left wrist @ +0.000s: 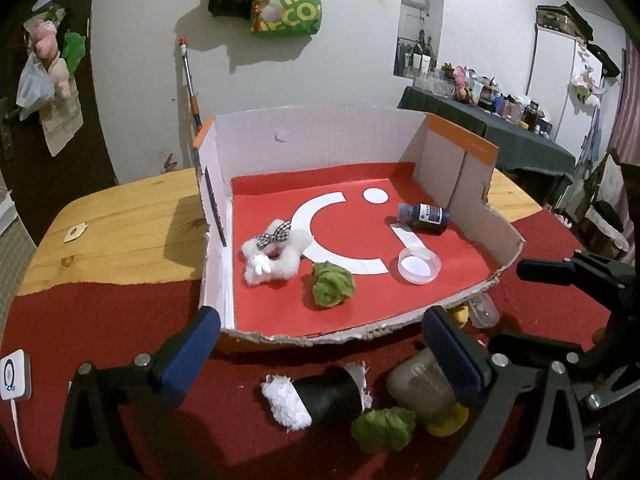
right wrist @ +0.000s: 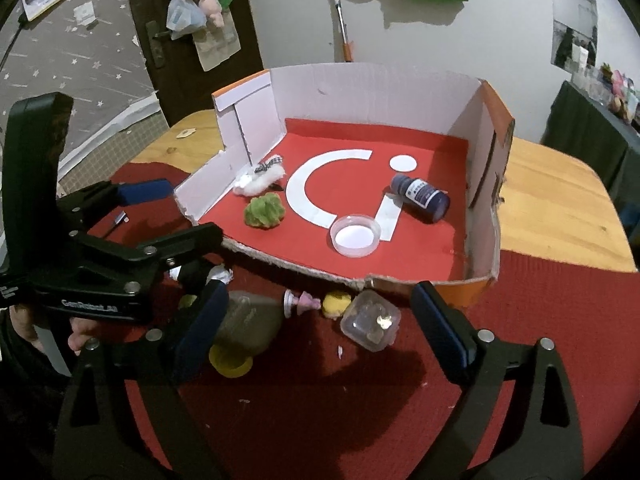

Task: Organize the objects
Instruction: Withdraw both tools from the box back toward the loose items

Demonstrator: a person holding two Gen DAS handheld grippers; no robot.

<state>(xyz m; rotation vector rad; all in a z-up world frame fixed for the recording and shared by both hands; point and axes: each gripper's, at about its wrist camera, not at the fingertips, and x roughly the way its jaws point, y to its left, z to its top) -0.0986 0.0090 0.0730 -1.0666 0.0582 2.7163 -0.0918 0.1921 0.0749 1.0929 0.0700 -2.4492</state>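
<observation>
An open cardboard box (left wrist: 320,136) (right wrist: 376,88) with a red floor holds a white fluffy scrunchie (left wrist: 274,254) (right wrist: 260,176), a green pompom (left wrist: 333,283) (right wrist: 265,210), a dark blue bottle (left wrist: 424,217) (right wrist: 420,197) lying down, and a round clear lid (left wrist: 419,265) (right wrist: 355,236). On the red cloth in front lie a black-and-white furry item (left wrist: 316,398), a second green pompom (left wrist: 382,428), a brown bottle with yellow cap (left wrist: 424,390) (right wrist: 246,322), a small pink item (right wrist: 302,302), a yellow ball (right wrist: 336,303) and a clear plastic container (right wrist: 370,320). My left gripper (left wrist: 320,344) is open above the furry item. My right gripper (right wrist: 320,320) is open over the loose items.
The box stands on a wooden table (left wrist: 120,220) (right wrist: 560,200) partly covered by a red cloth (left wrist: 100,332) (right wrist: 540,320). A white device (left wrist: 14,374) lies at the left edge. A cluttered dark table (left wrist: 500,120) stands at the back right. Bags hang on the wall (left wrist: 280,0).
</observation>
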